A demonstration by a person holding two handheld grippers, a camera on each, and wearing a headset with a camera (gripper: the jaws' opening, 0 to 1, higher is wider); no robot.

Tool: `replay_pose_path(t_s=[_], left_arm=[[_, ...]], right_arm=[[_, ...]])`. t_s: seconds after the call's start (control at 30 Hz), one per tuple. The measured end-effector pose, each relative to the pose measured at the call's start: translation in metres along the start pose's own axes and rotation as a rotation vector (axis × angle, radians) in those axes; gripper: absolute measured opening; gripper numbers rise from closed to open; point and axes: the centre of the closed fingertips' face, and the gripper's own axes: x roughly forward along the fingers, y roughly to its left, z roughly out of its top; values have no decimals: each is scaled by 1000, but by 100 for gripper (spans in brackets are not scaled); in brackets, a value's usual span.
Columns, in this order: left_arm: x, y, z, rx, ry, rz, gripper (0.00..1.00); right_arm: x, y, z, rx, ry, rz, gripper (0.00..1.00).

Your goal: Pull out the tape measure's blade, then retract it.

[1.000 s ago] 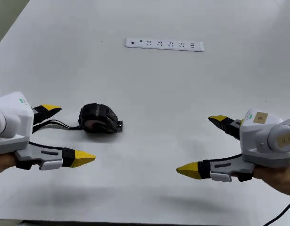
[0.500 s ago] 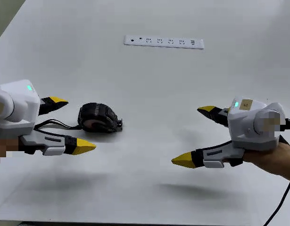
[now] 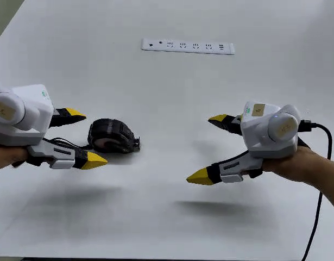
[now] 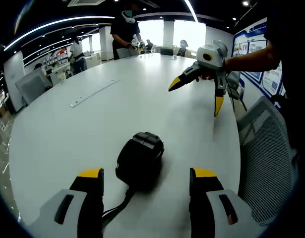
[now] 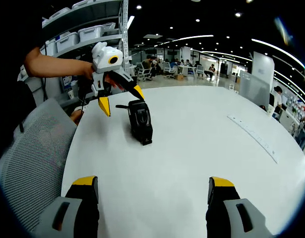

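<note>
Tape measure (image 3: 112, 136) lies on the white desk (image 3: 167, 81), left of centre, blade retracted. Left gripper (image 3: 95, 138) hovers at it, fingers wide, with the case just ahead between them. Right gripper (image 3: 199, 149) hangs well apart toward the right edge, fingers wide and empty.

- The left gripper (image 3: 94, 138) has moved right and slightly farther; its wide-apart jaws now reach alongside the tape measure (image 3: 111, 136).
- The right gripper (image 3: 199, 148) has moved left and farther, closer to the tape measure.
</note>
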Motion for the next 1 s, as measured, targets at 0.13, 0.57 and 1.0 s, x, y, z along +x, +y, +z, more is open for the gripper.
replay_pose_path(t_s=[0.13,0.57,1.0], left_arm=[[2,4,-2,16,20,-12,62],[11,11,-5,102,79,-66,53],[14,17,-9,195,138,-127,39]], right_arm=[[6,-4,3,-12,-1,9,91],[32,-6,9,-55,18,72,85],[55,-3,21,-119,23,132,73]])
